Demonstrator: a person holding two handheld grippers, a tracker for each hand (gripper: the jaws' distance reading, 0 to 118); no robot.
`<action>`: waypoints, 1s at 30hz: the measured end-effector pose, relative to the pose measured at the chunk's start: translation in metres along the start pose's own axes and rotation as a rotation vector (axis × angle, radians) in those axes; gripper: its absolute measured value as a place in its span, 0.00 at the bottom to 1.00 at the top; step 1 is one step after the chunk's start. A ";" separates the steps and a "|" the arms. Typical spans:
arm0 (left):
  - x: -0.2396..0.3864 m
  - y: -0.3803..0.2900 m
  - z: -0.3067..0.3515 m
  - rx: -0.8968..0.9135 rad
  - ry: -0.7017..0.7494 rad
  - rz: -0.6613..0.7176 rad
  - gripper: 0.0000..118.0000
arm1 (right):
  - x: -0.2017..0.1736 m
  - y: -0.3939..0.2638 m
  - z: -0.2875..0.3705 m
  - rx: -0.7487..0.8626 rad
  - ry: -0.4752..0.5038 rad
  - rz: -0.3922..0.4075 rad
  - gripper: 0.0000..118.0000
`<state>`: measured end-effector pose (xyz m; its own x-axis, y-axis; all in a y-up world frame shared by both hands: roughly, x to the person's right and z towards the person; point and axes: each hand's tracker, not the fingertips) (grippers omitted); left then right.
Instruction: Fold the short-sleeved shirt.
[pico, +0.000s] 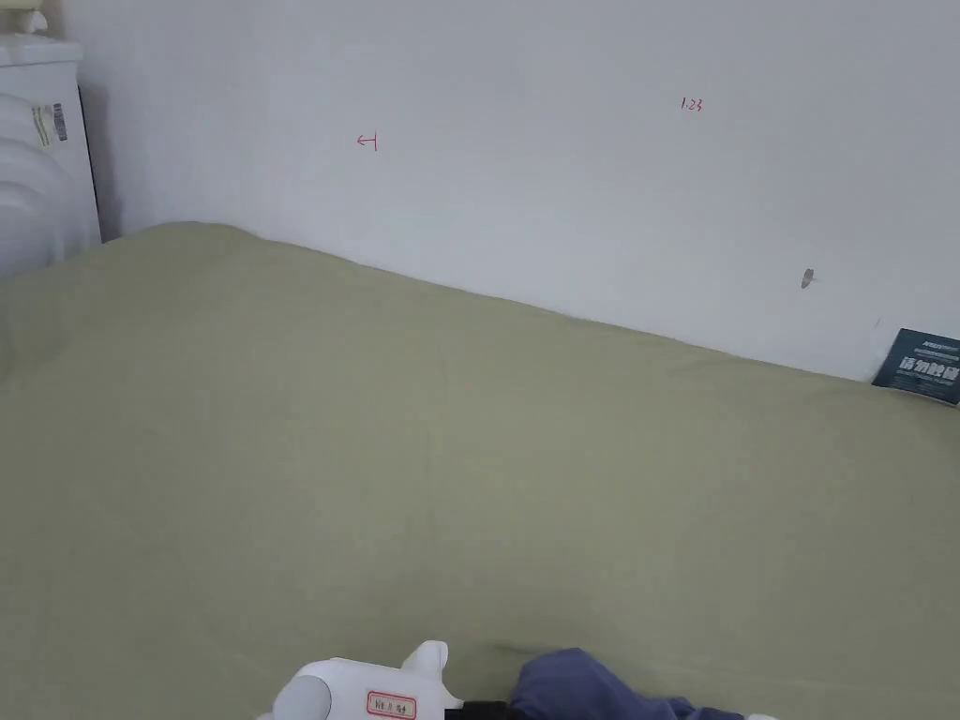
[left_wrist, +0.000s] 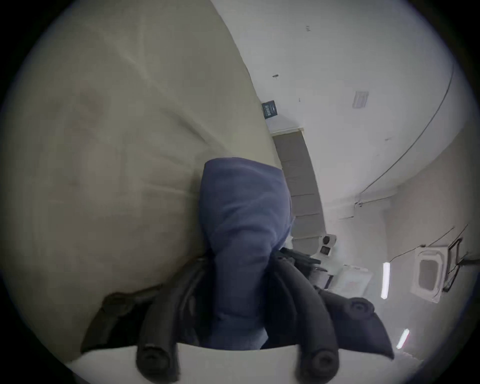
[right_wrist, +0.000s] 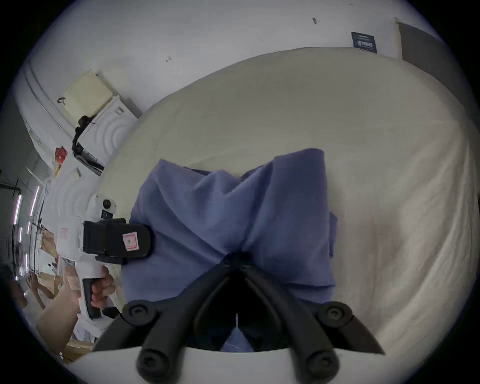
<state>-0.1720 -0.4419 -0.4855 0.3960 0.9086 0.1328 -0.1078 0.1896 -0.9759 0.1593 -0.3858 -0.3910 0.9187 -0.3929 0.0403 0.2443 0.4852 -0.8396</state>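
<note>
Right gripper (right_wrist: 237, 256): jaws meet at the tips, clenched on a bunched fold of the blue shirt (right_wrist: 233, 220); cloth fans out beyond the tips and drapes onto the bed (right_wrist: 311, 109).

Left gripper (left_wrist: 240, 256): shirt cloth runs between both jaws, which press in on it from either side; grasping the shirt. In the right gripper view the left gripper sits just beside the shirt's left edge, a hand (right_wrist: 102, 288) wrapped round its white handle, forearm coming in from the lower left.

Head view: white body of the left gripper at the bottom edge, with a lump of blue shirt touching it on the right.

No containers seen.

Surface: bed under a pale olive-green sheet, lightly creased, the shirt at its near edge. White wall (pico: 562, 141) behind, with small red marks. Dark card (pico: 921, 366) leaning against the wall at the bed's far right. White appliance (pico: 37, 150) at the bed's far left corner.
</note>
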 end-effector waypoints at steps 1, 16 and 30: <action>0.004 0.000 0.005 -0.002 0.004 -0.036 0.27 | -0.003 0.000 0.003 0.011 -0.002 -0.003 0.00; -0.026 0.067 0.296 0.152 0.361 -0.082 0.26 | -0.138 0.007 0.006 0.134 0.043 0.169 0.00; -0.087 0.154 0.529 0.197 1.086 -0.021 0.82 | -0.174 -0.002 -0.055 0.031 0.030 0.186 0.00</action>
<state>-0.7060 -0.2952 -0.5556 0.9794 0.1124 -0.1679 -0.1969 0.3444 -0.9180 -0.0175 -0.3610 -0.4262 0.9393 -0.3172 -0.1305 0.0810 0.5748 -0.8143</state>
